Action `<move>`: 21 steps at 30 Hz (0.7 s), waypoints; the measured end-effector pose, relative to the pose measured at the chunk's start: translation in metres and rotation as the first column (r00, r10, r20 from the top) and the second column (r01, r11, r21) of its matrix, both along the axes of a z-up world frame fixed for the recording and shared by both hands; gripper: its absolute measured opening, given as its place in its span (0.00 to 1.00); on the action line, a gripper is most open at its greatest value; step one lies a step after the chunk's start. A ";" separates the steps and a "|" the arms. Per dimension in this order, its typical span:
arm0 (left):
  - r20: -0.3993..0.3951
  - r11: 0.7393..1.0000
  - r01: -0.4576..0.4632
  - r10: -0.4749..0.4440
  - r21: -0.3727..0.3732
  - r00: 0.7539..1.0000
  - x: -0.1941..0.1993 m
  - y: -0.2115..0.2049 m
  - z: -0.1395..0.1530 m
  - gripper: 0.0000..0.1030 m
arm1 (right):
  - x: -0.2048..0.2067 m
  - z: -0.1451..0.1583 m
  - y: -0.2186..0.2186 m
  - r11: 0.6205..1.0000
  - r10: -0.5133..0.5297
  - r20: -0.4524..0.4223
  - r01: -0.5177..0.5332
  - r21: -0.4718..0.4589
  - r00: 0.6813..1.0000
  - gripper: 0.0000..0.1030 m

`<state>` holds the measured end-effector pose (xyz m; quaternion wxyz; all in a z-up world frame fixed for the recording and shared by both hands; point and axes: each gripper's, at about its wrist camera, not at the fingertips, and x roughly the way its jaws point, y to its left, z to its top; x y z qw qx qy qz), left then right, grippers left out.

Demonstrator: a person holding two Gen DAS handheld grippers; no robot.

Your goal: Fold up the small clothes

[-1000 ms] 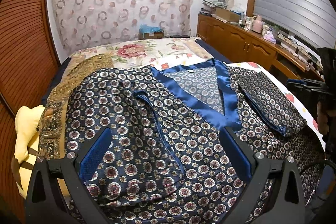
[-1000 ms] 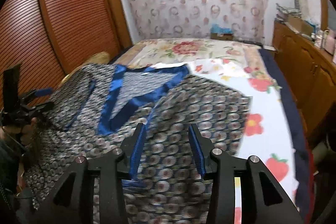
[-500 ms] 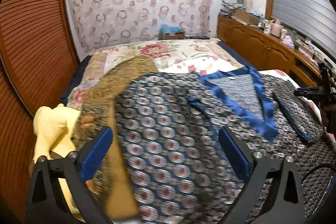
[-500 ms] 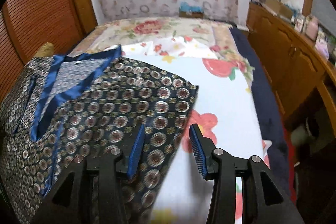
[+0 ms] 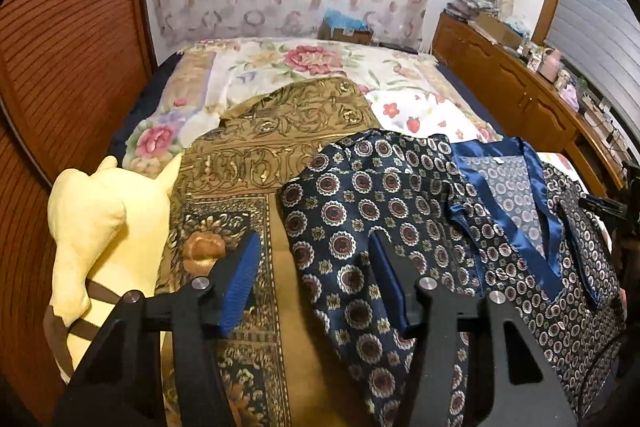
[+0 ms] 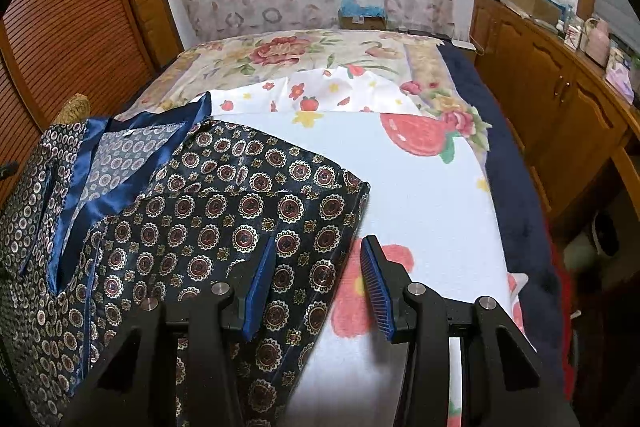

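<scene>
So the navy satin top with the medallion print and shiny blue neckline trim (image 5: 404, 195) is spread flat on the bed, lying partly over a gold-and-brown ornate woven blanket (image 5: 256, 163) on its left side and a white sheet printed with strawberries and flowers (image 6: 432, 187) on its right. Left gripper (image 5: 316, 267) is released, jaws wide, straddling the garment's left edge, one pad over the blanket. Right gripper (image 6: 320, 279) is also unclenched, straddling the opposite edge. Only the left camera catches the pale yellow plush toy (image 5: 100, 227) beside the blanket; only the right one shows the wooden cabinets (image 6: 560, 99) close up.
</scene>
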<state>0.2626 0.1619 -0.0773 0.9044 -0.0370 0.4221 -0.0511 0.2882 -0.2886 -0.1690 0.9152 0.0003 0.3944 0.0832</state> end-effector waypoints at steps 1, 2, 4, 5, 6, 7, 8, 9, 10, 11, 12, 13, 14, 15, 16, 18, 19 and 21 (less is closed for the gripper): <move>-0.003 1.000 0.002 -0.002 0.001 1.000 0.002 0.000 -0.001 0.56 | -0.001 -0.001 0.000 1.000 0.002 0.003 -0.002 -0.003 1.000 0.44; -0.015 1.000 0.006 -0.007 -0.009 1.000 0.006 0.000 -0.003 0.56 | 0.000 -0.001 0.000 1.000 0.003 0.006 -0.003 -0.004 1.000 0.44; -0.033 1.000 0.005 -0.006 -0.031 0.999 0.010 0.001 -0.006 0.54 | -0.003 0.000 -0.002 1.000 0.006 0.012 -0.005 -0.008 1.000 0.44; -0.037 0.999 0.008 -0.009 -0.045 0.999 0.012 0.002 -0.007 0.52 | -0.004 0.000 -0.001 1.000 0.005 0.013 -0.005 -0.011 1.000 0.44; -0.039 0.998 0.011 -0.014 -0.055 0.999 0.013 0.002 -0.007 0.47 | -0.004 0.000 -0.001 1.000 0.007 0.014 -0.006 -0.016 1.000 0.44; -0.043 0.998 0.012 -0.015 -0.066 0.999 0.013 0.002 -0.008 0.41 | -0.003 0.000 -0.001 1.000 0.010 0.015 -0.010 -0.021 1.000 0.44; -0.045 0.997 0.013 -0.017 -0.074 0.999 0.014 0.002 -0.008 0.36 | -0.003 0.000 0.000 1.000 0.021 0.014 -0.020 -0.021 1.000 0.43; -0.047 0.997 0.017 -0.021 -0.079 0.999 0.015 0.001 -0.008 0.23 | -0.003 0.000 0.002 0.999 0.045 0.008 -0.045 -0.018 0.999 0.28; -0.045 0.996 0.029 -0.033 -0.086 0.998 0.014 0.000 -0.008 0.16 | -0.003 0.001 0.005 0.997 0.072 -0.006 -0.072 -0.016 0.997 0.07; -0.041 0.996 0.036 -0.039 -0.083 0.998 0.013 -0.003 -0.006 0.14 | -0.003 0.002 0.008 0.996 0.092 -0.017 -0.092 -0.020 0.996 0.04; -0.034 0.996 0.045 -0.047 -0.073 0.998 0.011 -0.006 -0.004 0.09 | -0.005 0.003 0.012 0.994 0.101 -0.016 -0.101 -0.036 0.995 0.04; -0.028 0.996 0.054 -0.056 -0.070 0.998 0.009 -0.007 -0.002 0.06 | -0.006 0.004 0.015 0.992 0.115 -0.014 -0.115 -0.045 0.993 0.04; -0.014 0.996 0.059 -0.060 -0.062 0.998 0.007 -0.010 0.002 0.06 | -0.008 0.006 0.016 0.991 0.126 -0.009 -0.126 -0.046 0.992 0.03; -0.003 0.997 0.061 -0.061 -0.054 0.998 0.005 -0.011 0.006 0.04 | -0.011 0.010 0.018 0.990 0.134 0.008 -0.133 -0.050 0.991 0.03; 0.022 0.997 0.064 -0.064 -0.046 0.998 0.001 -0.014 0.012 0.03 | -0.013 0.016 0.018 0.990 0.135 0.028 -0.133 -0.049 0.990 0.03; 0.070 0.998 0.056 -0.054 -0.033 0.996 -0.007 -0.016 0.025 0.03 | -0.019 0.029 0.014 0.992 0.122 0.077 -0.119 -0.043 0.989 0.02; 0.097 0.998 0.050 -0.047 -0.027 0.994 -0.011 -0.018 0.032 0.03 | -0.022 0.036 0.012 0.993 0.112 0.104 -0.108 -0.041 0.988 0.02; 0.146 0.999 0.038 -0.035 -0.019 0.989 -0.017 -0.021 0.047 0.02 | -0.029 0.054 0.006 0.996 0.089 0.162 -0.084 -0.040 0.983 0.02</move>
